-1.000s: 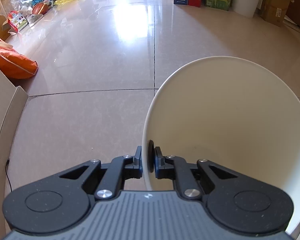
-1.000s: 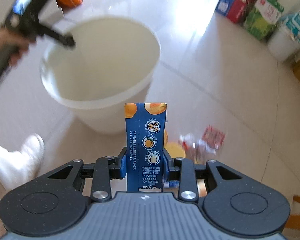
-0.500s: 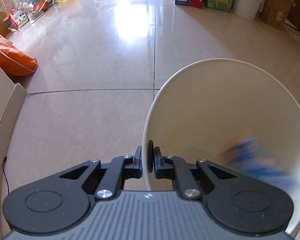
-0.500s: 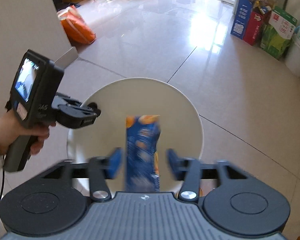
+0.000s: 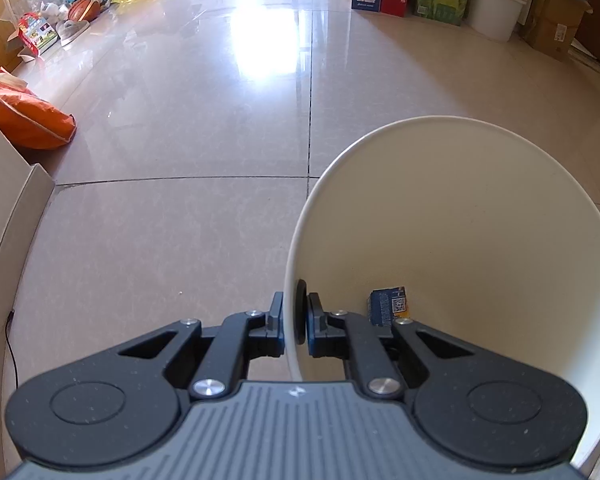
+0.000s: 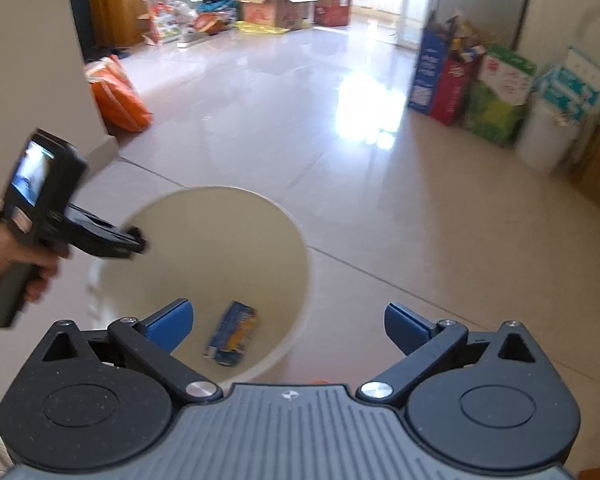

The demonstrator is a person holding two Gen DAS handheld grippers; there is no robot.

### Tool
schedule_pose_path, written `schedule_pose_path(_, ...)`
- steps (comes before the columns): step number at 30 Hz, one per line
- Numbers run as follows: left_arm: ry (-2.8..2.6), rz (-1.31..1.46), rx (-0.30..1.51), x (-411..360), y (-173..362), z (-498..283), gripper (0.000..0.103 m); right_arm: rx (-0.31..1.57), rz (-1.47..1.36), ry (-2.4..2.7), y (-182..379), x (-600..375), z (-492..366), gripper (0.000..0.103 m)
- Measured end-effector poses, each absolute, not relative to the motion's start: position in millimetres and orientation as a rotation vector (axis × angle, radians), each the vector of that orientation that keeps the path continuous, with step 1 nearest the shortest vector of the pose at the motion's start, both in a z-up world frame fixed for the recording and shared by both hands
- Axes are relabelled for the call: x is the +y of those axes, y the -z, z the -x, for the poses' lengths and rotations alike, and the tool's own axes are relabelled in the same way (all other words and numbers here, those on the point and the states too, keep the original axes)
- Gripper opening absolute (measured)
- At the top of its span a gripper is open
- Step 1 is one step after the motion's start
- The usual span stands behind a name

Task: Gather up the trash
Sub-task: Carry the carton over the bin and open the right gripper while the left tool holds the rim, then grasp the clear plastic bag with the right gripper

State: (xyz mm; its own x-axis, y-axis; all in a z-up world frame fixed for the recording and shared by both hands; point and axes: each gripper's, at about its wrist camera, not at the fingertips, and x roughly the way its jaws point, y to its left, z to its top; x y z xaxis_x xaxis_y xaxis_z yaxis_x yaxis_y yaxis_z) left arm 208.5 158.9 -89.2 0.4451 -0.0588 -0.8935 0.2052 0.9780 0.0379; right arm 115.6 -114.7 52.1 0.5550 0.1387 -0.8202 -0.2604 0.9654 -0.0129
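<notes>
On the tiled floor [image 5: 180, 240], a white bin [image 5: 480, 200], tilted and gripped at the rim by the left tool [image 5: 294, 320], closed on the wall, one finger inside and one outside. Above the bin mouth, the right tool [image 6: 288, 322], spread wide and holding nothing. Down in the bin, a blue carton [image 6: 231, 332], lying loose on its side. Looks like one drop just done, with more collecting ahead. Next, probably: swing the right tool to the floor for another scrap, close on it, and bring it over the mouth; keep the bin steady meanwhile.
</notes>
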Motion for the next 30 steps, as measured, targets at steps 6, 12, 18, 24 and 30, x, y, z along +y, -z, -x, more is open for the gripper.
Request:
schedule_pose_path(6, 0.163, -0.151, 1.100, 158.1, 89.8, -208.4, 0.009, 1.068, 0.095, -0.118, -18.1, -157.4, -107.5, 0.103)
schedule_pose_path(12, 0.159, -0.150, 1.102, 157.3, 90.1, -209.0, 0.009, 1.180, 0.006, 0.065, 37.4, -217.8, -89.0, 0.103)
schedule_pose_path(18, 0.155, -0.151, 1.107, 156.4, 90.6, -209.2, 0.009, 1.332, -0.168, 0.278, 111.3, -285.4, -65.0, 0.103)
schedule_pose_path(24, 0.153, -0.145, 1.114, 156.0, 90.6, -211.7, 0.009, 1.413, -0.461, 0.494, 176.5, -345.4, -31.0, 0.097)
schedule_pose_path(30, 0.151, -0.145, 1.112, 156.8, 90.1, -211.7, 0.009, 1.414, -0.646, 0.610, 217.8, -370.7, -14.3, 0.090)
